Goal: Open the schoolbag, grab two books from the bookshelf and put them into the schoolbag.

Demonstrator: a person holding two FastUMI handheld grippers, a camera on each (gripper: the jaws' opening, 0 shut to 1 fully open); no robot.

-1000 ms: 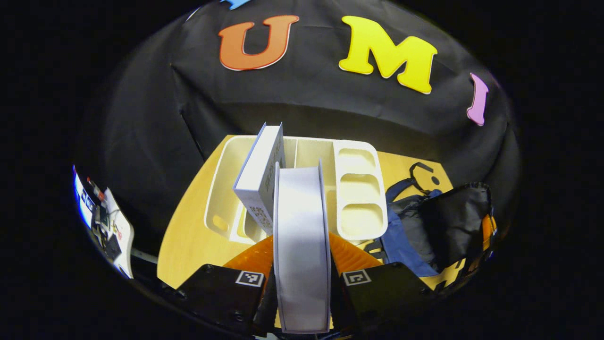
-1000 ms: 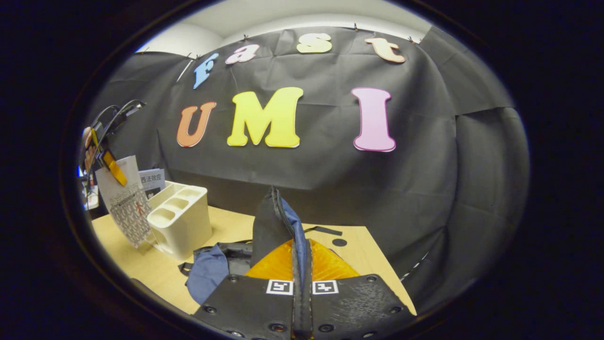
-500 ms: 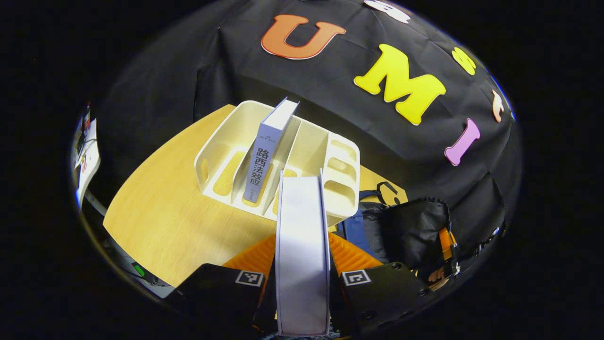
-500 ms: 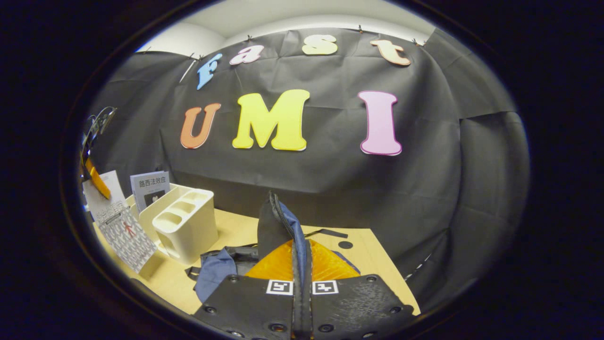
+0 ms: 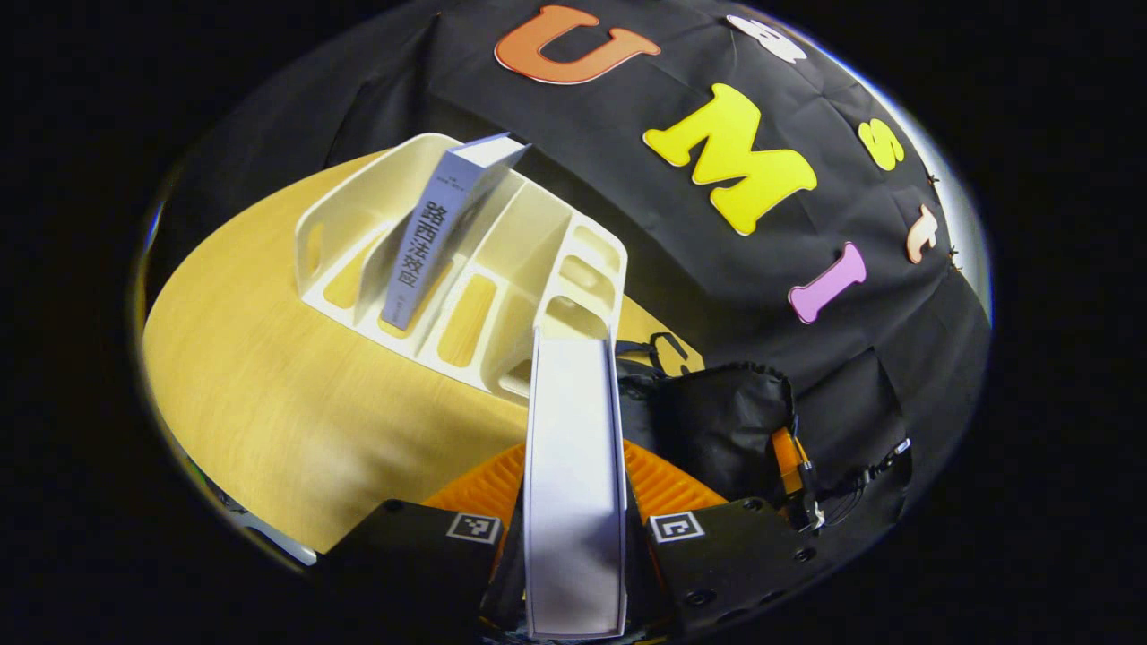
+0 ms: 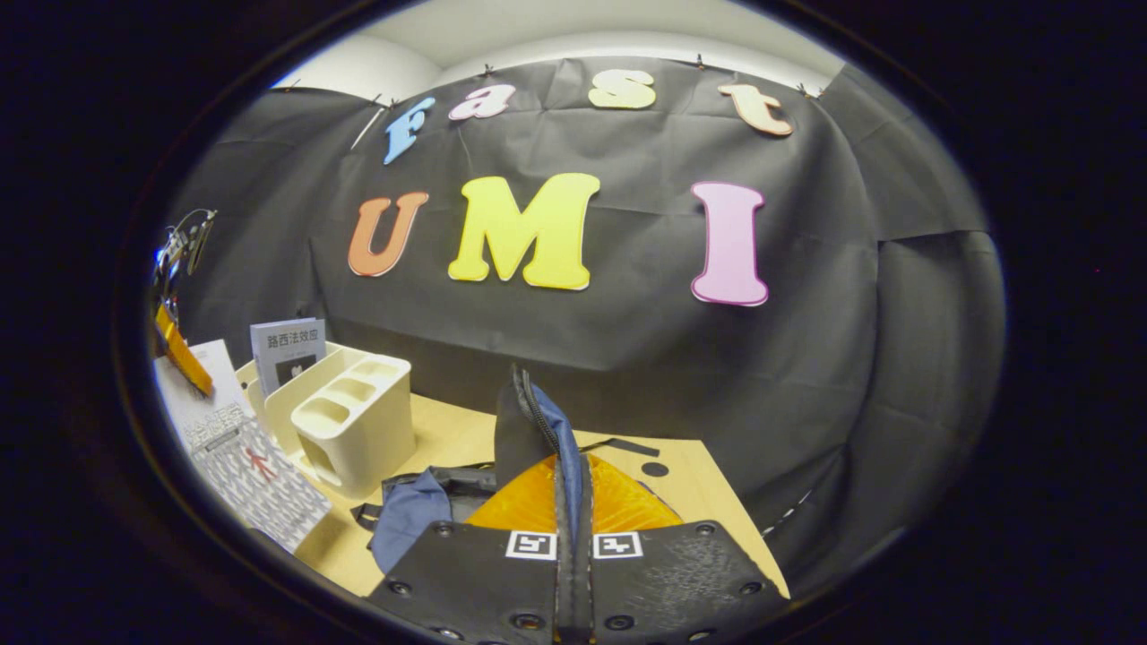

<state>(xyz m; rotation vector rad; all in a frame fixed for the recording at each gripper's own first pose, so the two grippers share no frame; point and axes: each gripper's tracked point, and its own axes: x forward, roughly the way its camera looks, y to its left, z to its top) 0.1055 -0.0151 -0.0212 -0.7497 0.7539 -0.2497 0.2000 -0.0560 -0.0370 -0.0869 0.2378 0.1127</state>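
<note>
Clamped between the fingers of the left gripper (image 5: 573,502), a white book (image 5: 573,466) is held edge-on, with the bookshelf (image 5: 466,269) and its remaining book (image 5: 430,242) seen ahead to its left. The schoolbag (image 6: 529,430) flap is pinched upright by the closed right gripper (image 6: 573,537), with the bag's body (image 5: 717,421) lying just ahead-right of the left gripper.

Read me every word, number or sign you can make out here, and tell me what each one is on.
"路西法效应": on the spine of the upright book in the bookshelf, and also on its front cover.
Small print on that spine: too small to read.
Patterned cover of the held book: print too blurred to read.
</note>
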